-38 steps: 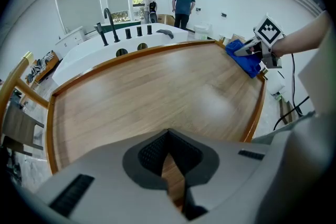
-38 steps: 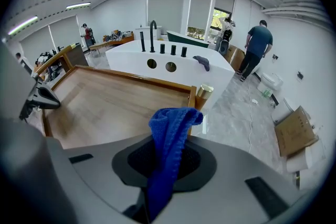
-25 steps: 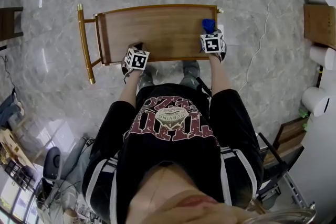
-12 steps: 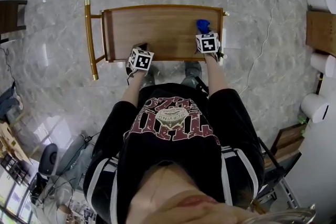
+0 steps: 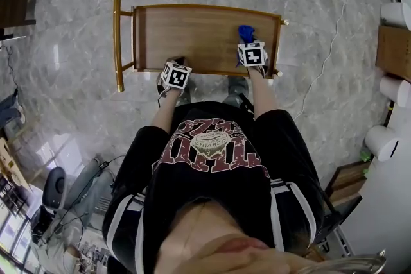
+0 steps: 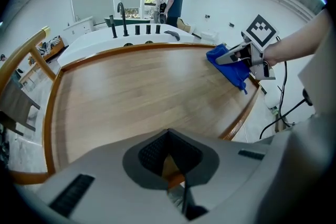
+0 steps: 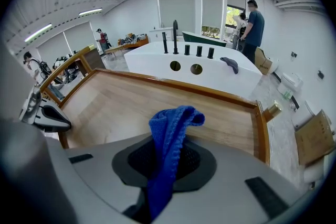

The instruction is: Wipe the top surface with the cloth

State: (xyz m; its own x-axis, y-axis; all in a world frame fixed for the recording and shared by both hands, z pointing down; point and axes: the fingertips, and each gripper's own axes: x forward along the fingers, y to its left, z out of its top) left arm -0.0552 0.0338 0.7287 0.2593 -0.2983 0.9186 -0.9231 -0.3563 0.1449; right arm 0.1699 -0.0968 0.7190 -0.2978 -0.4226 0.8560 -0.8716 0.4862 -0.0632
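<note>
**Q:** Far left first; why is the left gripper [image 6: 168, 161] down at the near rim [image 5: 209, 72] and nowhere near the cloth?

**A:** Bracing, by my guess; its jaws are pressed together on that rim, a little in from the gold rail [image 5: 117, 42], and I take that as a way to stop the frame shifting while the other hand works; it carries nothing else.

**Q:** And the middle?

**A:** Bare wood; the top [image 5: 192, 35] lies between the two tools with nothing standing on it, so a sweep could run its whole length.

**Q:** Then the right?

**A:** The right gripper [image 7: 167, 164] has its jaws clamped on the cloth [image 7: 170, 123]; a blue fold pokes up out of the pads and the rest trails down between them. It sits over the near right corner of the top, close to the wood; whether it touches, I cannot say. It is bunched in the grip, I'd judge, so that a loose end can drag flat across the surface; no stroke looks to be under way.

**Q:** The count?

**A:** Two grippers, one per hand; two cubes [image 5: 175, 74], one on each; one cloth; one top, rimmed all round; one rail at its left end.
</note>
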